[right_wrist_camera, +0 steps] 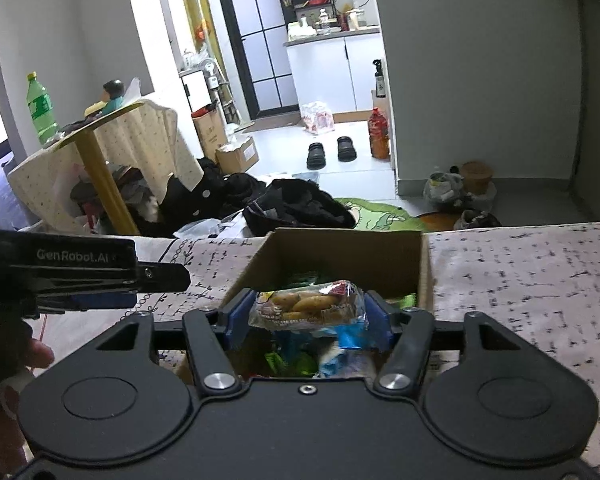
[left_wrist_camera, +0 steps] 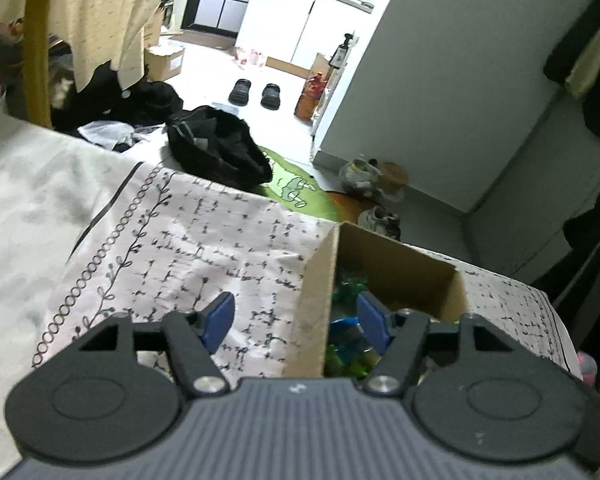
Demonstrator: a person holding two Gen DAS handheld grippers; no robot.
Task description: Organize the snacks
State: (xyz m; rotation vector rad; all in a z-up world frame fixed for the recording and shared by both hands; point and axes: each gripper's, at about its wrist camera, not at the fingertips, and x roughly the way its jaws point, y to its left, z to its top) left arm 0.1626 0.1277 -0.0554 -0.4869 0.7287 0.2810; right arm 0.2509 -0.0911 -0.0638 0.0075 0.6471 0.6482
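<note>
Right wrist view first: my right claw (right_wrist_camera: 306, 312) is poised over the open cardboard box (right_wrist_camera: 426, 276), and a clear snack packet (right_wrist_camera: 308, 306) with golden pieces inside sits between the blue pads. Those pads look spread to about the packet's width; I cannot tell for sure whether they press on it or it is resting on the pile beneath. Below it the box is already stuffed with green and blue wrappers (right_wrist_camera: 296, 362).

Left wrist view: my left claw (left_wrist_camera: 296, 316) is released, nothing between its pads, straddling the box's near wall with one pad over the patterned cloth (left_wrist_camera: 204, 236) and the other over the snacks inside. From the right wrist view the same claw juts in at the left edge, beside the box.

My read: this is the drop-off. To do it well I'd let the packet go flat on top of the pile, centred between the walls so it doesn't slide over the rim, then lift straight up before swinging away. The left claw should clear that cardboard wall first, since a nudge could shove the whole box across the cloth.
</note>
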